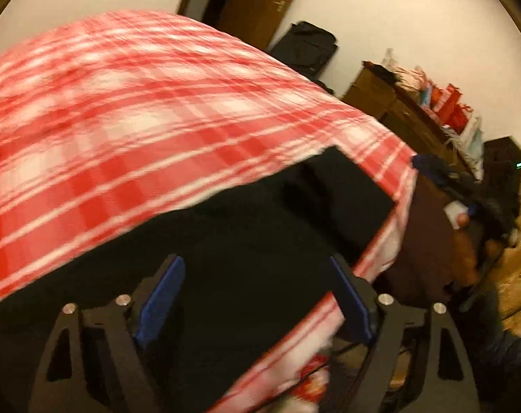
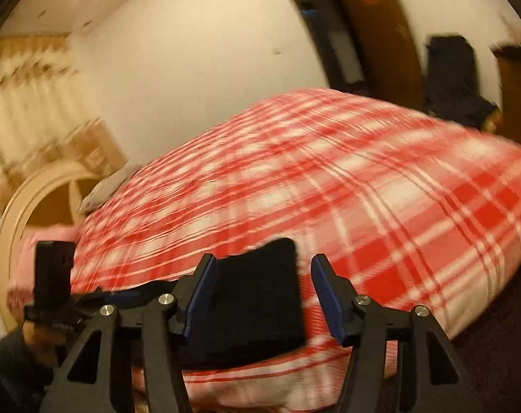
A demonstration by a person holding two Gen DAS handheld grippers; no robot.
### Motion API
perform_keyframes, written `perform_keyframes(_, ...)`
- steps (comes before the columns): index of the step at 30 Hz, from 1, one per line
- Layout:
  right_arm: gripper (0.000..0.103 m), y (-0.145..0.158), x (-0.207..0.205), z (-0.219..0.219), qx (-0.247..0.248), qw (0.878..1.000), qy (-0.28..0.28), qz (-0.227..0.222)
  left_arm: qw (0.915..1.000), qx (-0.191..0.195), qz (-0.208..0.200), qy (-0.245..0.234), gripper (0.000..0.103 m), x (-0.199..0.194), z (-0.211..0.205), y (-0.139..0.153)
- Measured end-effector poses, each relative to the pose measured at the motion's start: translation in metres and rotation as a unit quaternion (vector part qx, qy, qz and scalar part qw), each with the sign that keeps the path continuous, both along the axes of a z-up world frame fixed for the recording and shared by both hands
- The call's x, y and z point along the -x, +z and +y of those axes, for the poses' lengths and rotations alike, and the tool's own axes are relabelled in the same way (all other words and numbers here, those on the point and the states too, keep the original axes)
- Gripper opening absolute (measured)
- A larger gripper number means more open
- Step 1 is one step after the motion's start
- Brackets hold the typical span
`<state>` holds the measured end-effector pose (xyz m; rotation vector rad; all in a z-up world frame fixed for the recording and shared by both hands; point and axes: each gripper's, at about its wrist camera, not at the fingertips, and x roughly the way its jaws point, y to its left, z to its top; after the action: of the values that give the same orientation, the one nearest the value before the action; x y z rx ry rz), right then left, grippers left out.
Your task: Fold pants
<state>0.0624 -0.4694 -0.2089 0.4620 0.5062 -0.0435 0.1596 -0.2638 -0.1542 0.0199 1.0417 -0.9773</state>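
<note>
Two claws, both spread, gripping nothing. Left gripper (image 1: pixel 257 296): black pants (image 1: pixel 260 227) lie flat between and ahead of its fingers on the red plaid bedspread (image 1: pixel 122 110). Right gripper (image 2: pixel 263 296): a squared pants end sits between its fingers. Folding apparently partway; further folds probably remain.

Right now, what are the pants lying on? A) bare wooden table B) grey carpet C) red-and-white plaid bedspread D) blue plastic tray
C: the black pants lie on the red-and-white plaid bedspread, and the right wrist view shows the same plaid around them, with the open right gripper above them.
</note>
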Motion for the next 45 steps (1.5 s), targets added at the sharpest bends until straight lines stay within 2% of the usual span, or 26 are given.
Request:
perform_keyframes(2, 0.059, -0.012, -0.006, -0.001, -0.002, 1.000, 0.001, 0.020, 0.9998, 0.002, 0.018, -0.011, 0.075, 0.001, -0.020, -0.003)
perform_keyframes(5, 0.059, -0.017, -0.005, 0.013, 0.039, 0.999, 0.008, 0.021, 0.9991, 0.006, 0.037, -0.017, 0.066, -0.002, -0.053, -0.010)
perform_keyframes(10, 0.059, -0.005, 0.009, 0.023, 0.090, 0.996, -0.015, -0.018, 0.9959, 0.020, 0.088, -0.002, 0.065, -0.015, -0.085, -0.026)
perform_keyframes(14, 0.059, -0.005, 0.008, 0.022, 0.093, 0.995, -0.017, -0.021, 0.9963, 0.021, 0.084, 0.006, 0.062, -0.013, -0.092, -0.027)
perform_keyframes(17, 0.059, -0.013, 0.004, 0.023, 0.087, 0.996, -0.015, -0.010, 0.9968, 0.012, 0.077, 0.014, 0.034, -0.014, -0.095, -0.026)
perform_keyframes(18, 0.059, -0.014, 0.003, 0.024, 0.087, 0.996, -0.014, -0.007, 0.9969, 0.011, 0.076, 0.016, 0.019, -0.015, -0.095, -0.025)
perform_keyframes(19, 0.059, -0.016, 0.004, 0.025, 0.088, 0.996, -0.016, -0.006, 0.9970, 0.011, 0.075, 0.014, 0.014, -0.015, -0.096, -0.026)
perform_keyframes(24, 0.059, -0.018, 0.006, 0.022, 0.081, 0.996, -0.026, -0.016, 0.9984, 0.024, 0.050, 0.008, 0.012, -0.007, -0.083, -0.005)
perform_keyframes(27, 0.059, -0.019, 0.006, 0.021, 0.079, 0.996, -0.026, -0.018, 0.9981, 0.034, 0.049, 0.012, 0.011, -0.010, -0.071, 0.006)
perform_keyframes(33, 0.060, -0.027, 0.000, 0.029, 0.082, 0.996, -0.016, -0.006, 0.9964, 0.046, 0.059, 0.038, 0.011, -0.018, -0.017, 0.024)
perform_keyframes(38, 0.060, -0.030, -0.002, 0.042, 0.095, 0.995, 0.002, -0.006, 0.9951, 0.040, 0.056, 0.072, 0.011, -0.021, 0.034, 0.025)
perform_keyframes(45, 0.060, -0.032, -0.005, 0.060, 0.105, 0.994, 0.024, -0.003, 0.9887, 0.038, 0.071, 0.126, 0.011, -0.025, 0.098, 0.008)
